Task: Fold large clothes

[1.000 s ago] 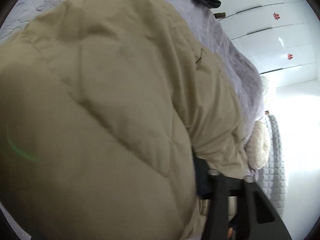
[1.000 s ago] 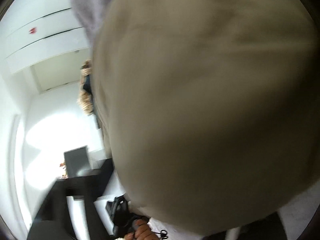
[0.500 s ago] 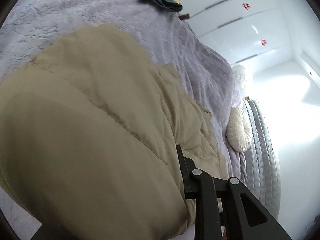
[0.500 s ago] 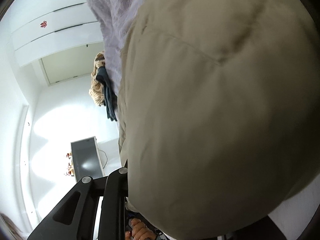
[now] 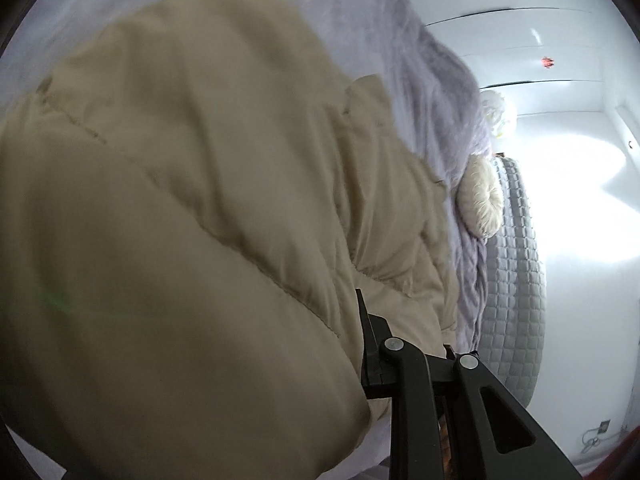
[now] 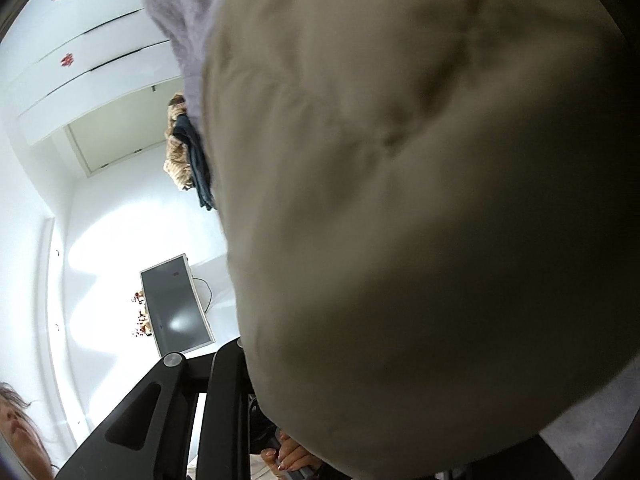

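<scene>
A large beige quilted puffer coat [image 5: 192, 208] fills most of the left wrist view and lies on a lavender bedspread [image 5: 432, 92]. It also fills the right wrist view [image 6: 420, 208], very close to the lens. My left gripper [image 5: 370, 344] is shut on a fold of the coat; one black finger [image 5: 412, 412] shows and the other is hidden under the fabric. My right gripper [image 6: 248, 364] is also shut on the coat, with one black finger [image 6: 164, 412] in view and the fingertips buried in the cloth.
A cream round cushion [image 5: 482, 202] and a grey quilted mattress edge [image 5: 516, 280] lie at the bed's right side. White wardrobe doors [image 5: 532, 36] stand behind. Other clothes [image 6: 190, 152] hang off the bed. A monitor [image 6: 176, 304] stands by the wall. A person's hand [image 6: 288, 458] is below.
Both grippers have kept their hold on the coat and carried it over the bed. The coat's bulk has shifted in both views and the right camera has tilted.
</scene>
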`<action>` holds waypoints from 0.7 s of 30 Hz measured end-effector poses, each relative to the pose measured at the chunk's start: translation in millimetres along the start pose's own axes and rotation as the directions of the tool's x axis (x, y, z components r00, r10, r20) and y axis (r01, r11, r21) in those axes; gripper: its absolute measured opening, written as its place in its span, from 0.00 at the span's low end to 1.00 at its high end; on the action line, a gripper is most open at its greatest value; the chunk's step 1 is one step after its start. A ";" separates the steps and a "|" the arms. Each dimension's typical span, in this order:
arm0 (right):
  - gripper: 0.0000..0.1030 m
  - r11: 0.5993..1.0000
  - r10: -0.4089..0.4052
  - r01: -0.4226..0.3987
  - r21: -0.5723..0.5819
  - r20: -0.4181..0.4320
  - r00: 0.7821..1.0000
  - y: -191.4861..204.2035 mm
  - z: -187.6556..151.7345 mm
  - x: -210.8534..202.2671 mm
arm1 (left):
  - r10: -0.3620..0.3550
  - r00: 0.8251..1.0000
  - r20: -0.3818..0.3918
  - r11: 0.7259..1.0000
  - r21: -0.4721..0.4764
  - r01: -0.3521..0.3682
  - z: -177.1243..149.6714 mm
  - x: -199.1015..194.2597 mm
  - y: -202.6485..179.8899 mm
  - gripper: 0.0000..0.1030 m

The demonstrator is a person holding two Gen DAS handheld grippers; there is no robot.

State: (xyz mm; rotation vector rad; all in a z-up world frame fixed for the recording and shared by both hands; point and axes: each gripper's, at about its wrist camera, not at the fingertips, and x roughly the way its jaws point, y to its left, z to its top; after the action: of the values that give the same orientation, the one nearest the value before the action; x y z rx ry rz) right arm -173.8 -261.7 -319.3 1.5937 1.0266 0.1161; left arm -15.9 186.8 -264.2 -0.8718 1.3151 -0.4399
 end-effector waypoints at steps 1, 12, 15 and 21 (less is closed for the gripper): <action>0.30 1.000 -0.004 0.004 0.013 0.001 1.000 -2.2 3.0 0.5 | 0.010 1.000 -0.007 1.000 -0.004 -0.010 -3.2 1.8 5.7 0.26; 0.62 0.991 -0.105 0.104 0.085 0.008 0.994 -4.5 -3.6 -14.0 | 0.310 0.947 -0.084 0.947 0.111 -0.300 -13.3 -9.4 5.3 0.72; 0.67 0.986 -0.139 0.138 0.095 0.007 0.990 0.6 -9.9 -23.9 | 0.389 0.913 -0.121 0.906 0.231 -0.355 -16.9 -16.2 -10.1 0.72; 0.68 0.949 -0.314 0.313 0.024 0.006 0.950 27.9 -30.6 -34.9 | 0.460 0.879 -0.128 0.853 0.339 -0.397 -24.5 -34.8 -37.5 0.72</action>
State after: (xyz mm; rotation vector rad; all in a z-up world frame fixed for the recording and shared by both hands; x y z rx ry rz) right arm -197.6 -259.9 -270.7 1.4299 1.2641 -0.1211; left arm -40.3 181.3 -213.3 -0.2595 1.5354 -0.3669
